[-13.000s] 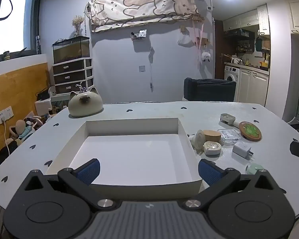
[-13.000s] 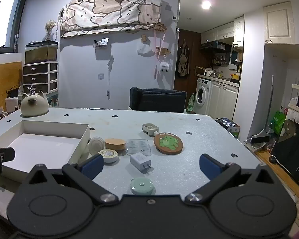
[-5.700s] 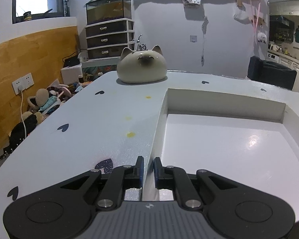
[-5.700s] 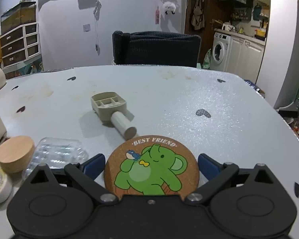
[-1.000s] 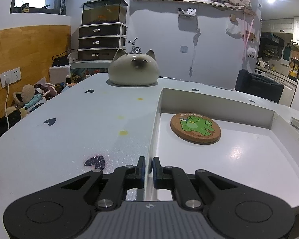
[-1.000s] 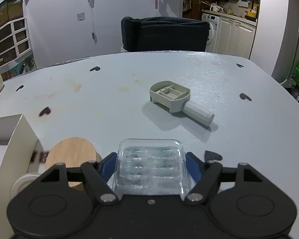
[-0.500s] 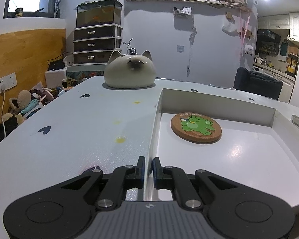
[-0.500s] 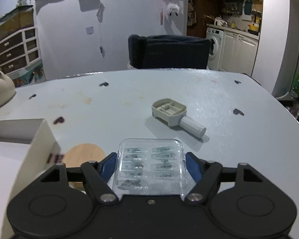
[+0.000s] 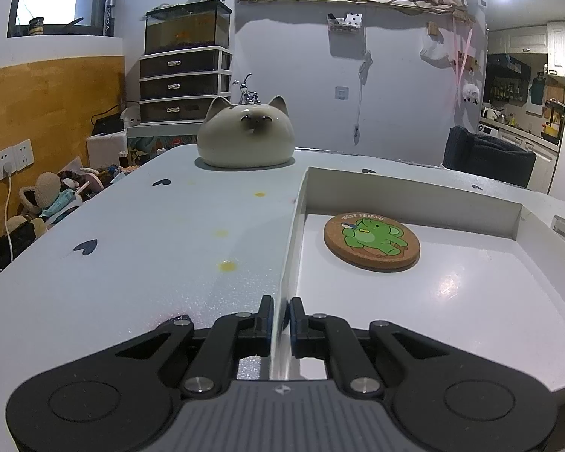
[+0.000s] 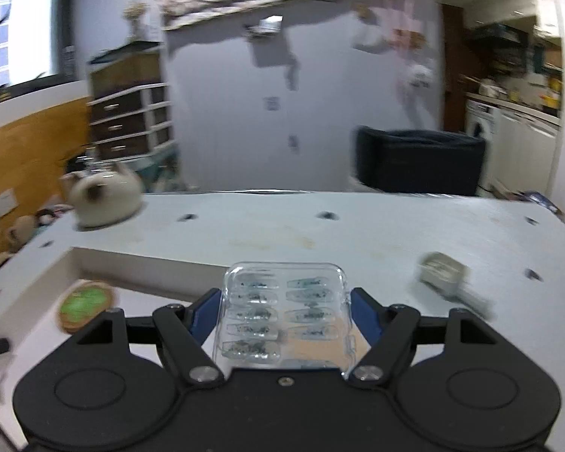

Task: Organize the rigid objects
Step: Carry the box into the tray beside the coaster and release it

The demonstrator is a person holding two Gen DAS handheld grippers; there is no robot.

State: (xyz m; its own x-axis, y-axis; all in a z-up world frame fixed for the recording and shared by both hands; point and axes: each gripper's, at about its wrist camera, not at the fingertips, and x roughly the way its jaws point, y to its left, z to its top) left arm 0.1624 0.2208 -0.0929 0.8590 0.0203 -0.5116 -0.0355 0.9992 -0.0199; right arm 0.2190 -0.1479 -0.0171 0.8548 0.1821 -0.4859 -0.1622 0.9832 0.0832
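Right gripper fingers clamp the clear case; left gripper pinches tray wall. Next: lower case beside coaster, lower left.

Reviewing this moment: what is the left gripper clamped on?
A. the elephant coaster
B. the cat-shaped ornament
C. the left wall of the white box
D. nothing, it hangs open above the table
C. In the left wrist view the left gripper has its two fingers closed on the thin left wall of the white box, while the elephant coaster lies untouched inside.
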